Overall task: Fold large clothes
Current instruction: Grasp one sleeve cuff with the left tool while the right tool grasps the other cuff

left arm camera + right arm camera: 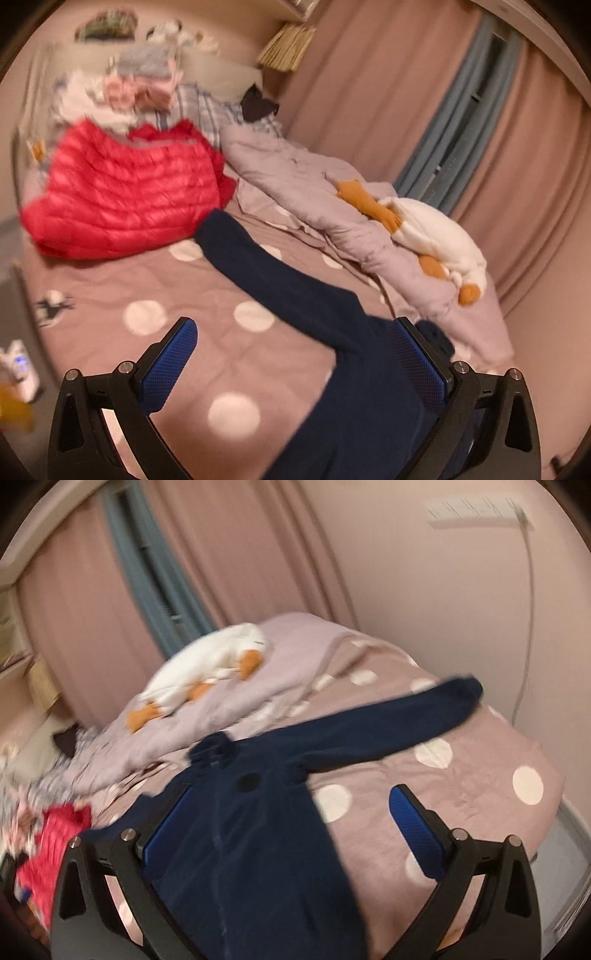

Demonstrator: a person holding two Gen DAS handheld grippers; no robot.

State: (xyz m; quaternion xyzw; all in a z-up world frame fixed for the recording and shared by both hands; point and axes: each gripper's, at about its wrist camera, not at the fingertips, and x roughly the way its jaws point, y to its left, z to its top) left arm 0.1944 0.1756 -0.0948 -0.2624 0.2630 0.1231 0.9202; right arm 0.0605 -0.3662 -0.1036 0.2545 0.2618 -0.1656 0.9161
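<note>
**Navy Jacket Spread on the Dotted Bed**

Both grippers, left (295, 365) and right (295, 834), held their fingers wide apart, gripping nothing. The navy jacket (258, 834) lay flat on the polka-dot bed (480, 775), one sleeve (424, 720) reaching far right. Farther off sat a red puffer jacket (125, 195) and a plush duck (436, 229).

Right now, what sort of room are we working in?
Most likely a bedroom: a bed with a polka-dot sheet, a rumpled duvet with a plush toy on it, and pink curtains. The navy jacket lies spread on the bed.
</note>
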